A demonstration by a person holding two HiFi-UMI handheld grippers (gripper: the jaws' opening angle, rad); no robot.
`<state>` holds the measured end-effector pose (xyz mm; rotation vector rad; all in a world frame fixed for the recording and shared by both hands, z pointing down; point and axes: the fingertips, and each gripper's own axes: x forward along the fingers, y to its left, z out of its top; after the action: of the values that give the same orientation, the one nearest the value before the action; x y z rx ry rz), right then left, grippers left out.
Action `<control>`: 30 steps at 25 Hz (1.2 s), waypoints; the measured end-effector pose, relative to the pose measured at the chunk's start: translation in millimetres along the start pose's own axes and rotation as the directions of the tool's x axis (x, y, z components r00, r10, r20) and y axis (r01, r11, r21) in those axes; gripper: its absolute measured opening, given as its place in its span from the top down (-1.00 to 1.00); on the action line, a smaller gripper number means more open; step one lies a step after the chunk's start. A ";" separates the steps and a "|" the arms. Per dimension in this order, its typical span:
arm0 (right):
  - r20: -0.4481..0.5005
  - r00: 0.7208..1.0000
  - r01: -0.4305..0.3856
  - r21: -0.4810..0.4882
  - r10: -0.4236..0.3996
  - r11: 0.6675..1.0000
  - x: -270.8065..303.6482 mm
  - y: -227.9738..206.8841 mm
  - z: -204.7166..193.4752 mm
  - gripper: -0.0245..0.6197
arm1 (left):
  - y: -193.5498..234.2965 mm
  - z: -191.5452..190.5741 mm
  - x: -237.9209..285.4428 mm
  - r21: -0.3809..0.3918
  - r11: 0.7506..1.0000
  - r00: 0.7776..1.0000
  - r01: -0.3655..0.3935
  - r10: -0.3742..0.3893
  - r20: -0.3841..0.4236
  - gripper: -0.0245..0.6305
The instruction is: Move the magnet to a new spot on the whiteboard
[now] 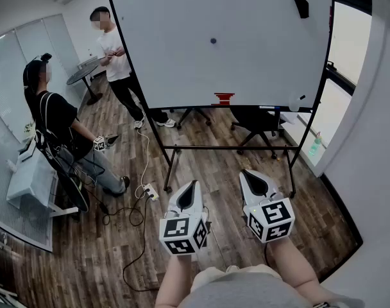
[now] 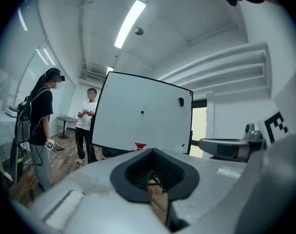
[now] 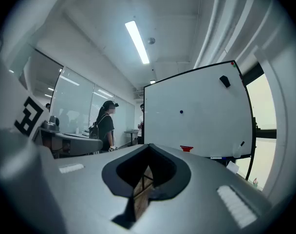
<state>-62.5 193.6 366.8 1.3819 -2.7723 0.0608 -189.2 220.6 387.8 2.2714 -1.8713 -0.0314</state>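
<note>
1. Head view first: spotting the small dark magnet (image 1: pixel 213 41) stuck near the middle of the whiteboard (image 1: pixel 169 63), a little above centre, far ahead of both pairs of fingers and touching neither.
2. Picking out the left gripper (image 1: pixel 194 183) and the right gripper (image 1: pixel 245 172) low in the picture, side by side, held out over the wooden floor (image 1: pixel 118 255), aimed roughly level towards the foot of the board's stand.
3. Over to the left gripper view: fingers closed right up, tips together, nothing clamped between them. Catching the magnet up ahead on the board, well clear of the tips.
4. Switching to the right gripper view: same story, fingers drawn together, gripping nothing, with the magnet ahead and higher, slightly to the right of the tips.
5. Scanning the board: a black eraser (image 1: pixel 301 7) near the upper right corner, a red object (image 1: pixel 223 98) on the lower ledge, a marker (image 1: pixel 302 97) further right along that ledge.
6. Taking in the room: a person in a white shirt (image 1: pixel 115 53) just beside the board's left edge, a person in black (image 1: pixel 54 117) further left holding another gripper (image 1: pixel 102 143), a round table (image 1: pixel 83 76) behind them, a power strip (image 1: pixel 150 191) with cables on the floor, an office chair (image 1: pixel 256 119) behind the board.
</note>
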 end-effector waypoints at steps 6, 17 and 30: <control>-0.009 1.000 -0.009 -0.029 0.009 1.000 -1.8 1.6 1.3 0.93 | -2.5 2.6 1.4 0.001 1.000 1.000 -0.003 0.003 0.004 0.92; -0.011 1.000 -0.028 -0.021 0.027 0.999 -2.7 -1.1 0.5 0.93 | -11.0 1.4 6.0 -0.004 1.000 1.000 0.002 -0.002 -0.001 0.92; -0.002 0.999 -0.053 -0.008 0.053 0.999 -3.7 -11.3 -2.3 0.93 | -21.8 -4.8 14.3 -0.017 1.000 1.000 -0.006 0.006 -0.002 0.92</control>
<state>-51.2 189.9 369.0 1.3056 -2.8044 0.0523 -164.5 211.2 390.5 2.2544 -1.8695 -0.0443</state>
